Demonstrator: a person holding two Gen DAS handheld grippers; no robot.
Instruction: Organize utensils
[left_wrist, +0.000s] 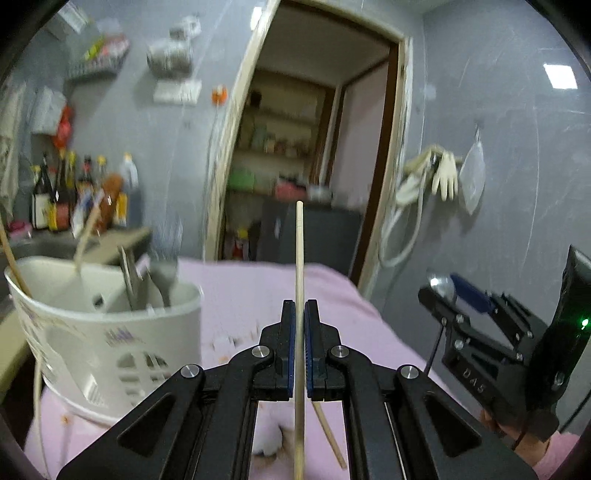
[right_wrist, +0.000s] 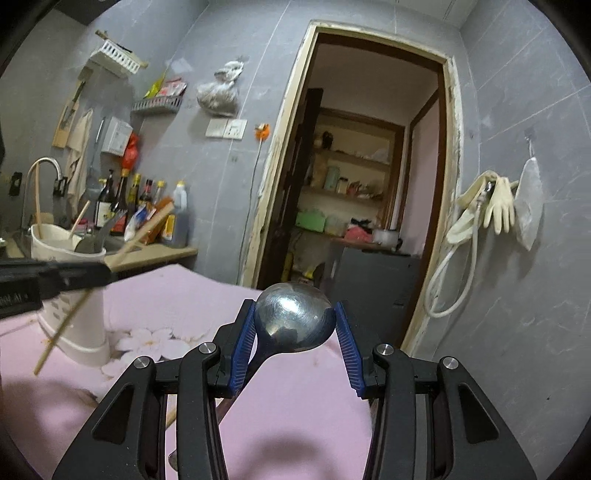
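Landmark: the white utensil holder (left_wrist: 110, 332) stands on the pink cloth (left_wrist: 240, 295); all places below are given from it.
Chopstick: a pale wooden chopstick (left_wrist: 299, 295) is right of the holder, raised above the cloth. Its long axis runs straight away from the left wrist camera, with the far tip toward the doorway (left_wrist: 314, 147).
Left hand-held gripper: the left hand-held gripper (left_wrist: 299, 314) is narrow, its blue pads pressed on the chopstick near its middle.
Second chopstick: another chopstick (left_wrist: 328, 435) lies slanted on the cloth, below that gripper.
Spoon: a metal spoon (right_wrist: 293, 317) is well to the right of the holder, above the cloth. Its bowl points forward to the doorway and its handle runs back and down, to the left.
Right hand-held gripper: the right hand-held gripper (right_wrist: 294, 323) stands half wide, its blue pads against the two sides of the spoon bowl, holding it.
Holder contents: chopsticks and metal utensils stand tilted inside.
Surface: the tabletop carries a pink cloth with white flowers.
Room: grey tiled walls; behind the holder a counter with sauce bottles (right_wrist: 144, 206) and a faucet (right_wrist: 48, 166).
Open room: the cloth between the holder and the spoon is bare; its far edge ends before the doorway.
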